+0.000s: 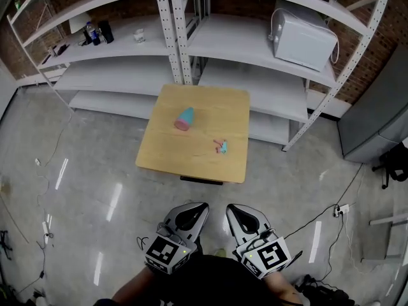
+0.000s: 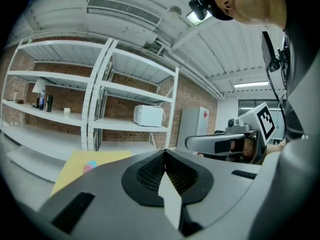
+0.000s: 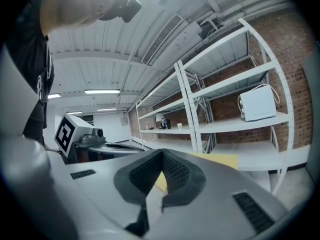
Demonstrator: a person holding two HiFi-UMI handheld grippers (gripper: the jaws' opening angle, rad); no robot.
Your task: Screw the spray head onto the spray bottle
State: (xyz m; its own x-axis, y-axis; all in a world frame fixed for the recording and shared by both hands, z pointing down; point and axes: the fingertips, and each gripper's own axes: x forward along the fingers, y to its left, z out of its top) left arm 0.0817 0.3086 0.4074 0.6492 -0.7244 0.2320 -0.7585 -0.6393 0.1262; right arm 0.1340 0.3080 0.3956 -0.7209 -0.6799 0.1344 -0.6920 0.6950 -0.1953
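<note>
Both grippers sat close in front of the person's body, side by side and well short of the table. The left gripper (image 1: 199, 206) had its jaws pressed together with nothing between them. The right gripper (image 1: 232, 208) was likewise closed tight and empty. Each pointed forward toward the table (image 1: 167, 155), which probably meant the person was only approaching, with no grasp yet prepared.

On the light wooden tabletop, the spray bottle (image 1: 184, 118) lay on its side, a teal body with a pink end. It was a little left of centre and nearer the far edge than the near one. The spray head (image 1: 221, 146) lay apart from it, toward the right edge and closer to the near edge. It was a small pink and teal piece, too small to make out which way it faced. With the two parts separate and neither gripped, the screwing had evidently not begun. The toppled bottle would likely have to be stood up or held firm by one gripper while the other brought the head to its neck.

Behind the table stood white shelving (image 1: 172, 37), with a white box-shaped appliance (image 1: 303, 40) on a shelf to the right.
</note>
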